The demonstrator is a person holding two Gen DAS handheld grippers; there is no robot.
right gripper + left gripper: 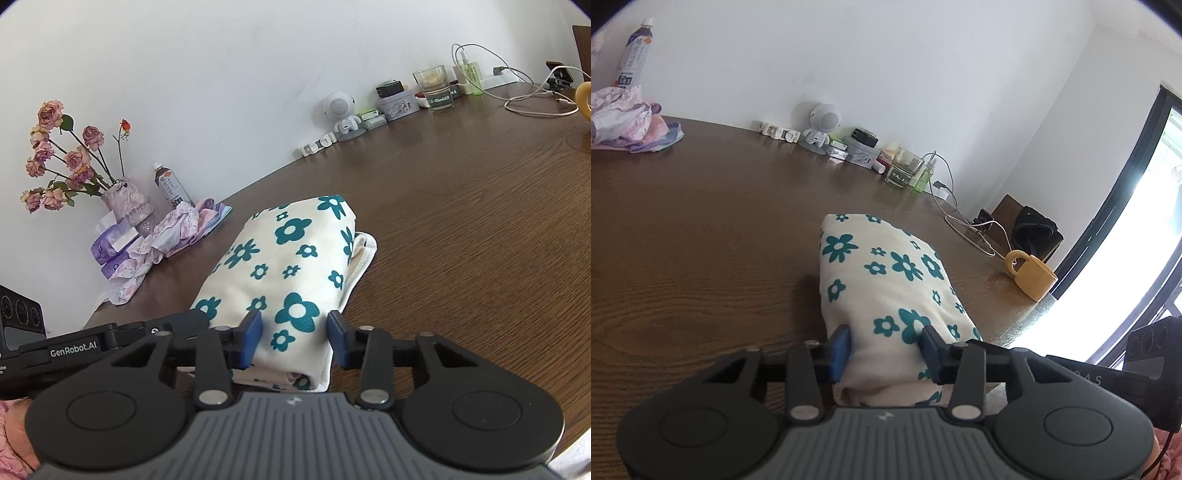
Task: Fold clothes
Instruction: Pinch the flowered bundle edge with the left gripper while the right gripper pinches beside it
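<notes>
1. The left claw (pixel 884 347) grips the near end of the folded floral cloth (pixel 886 280), its blue pads pressed into the fabric from either side.
2. The right claw (pixel 294 334) clamps the same cloth (pixel 291 258) in the same way, its pads against the bundle's sides.
3. The cloth lies as a thick folded bundle on the brown counter (pixel 701 240), running away from both claws.
4. Further off, a yellow mug (pixel 1032 275) stands near the counter's edge.
5. A heap of pink clothes (pixel 177 229) lies by a vase of roses (pixel 125 199) at the wall.
</notes>
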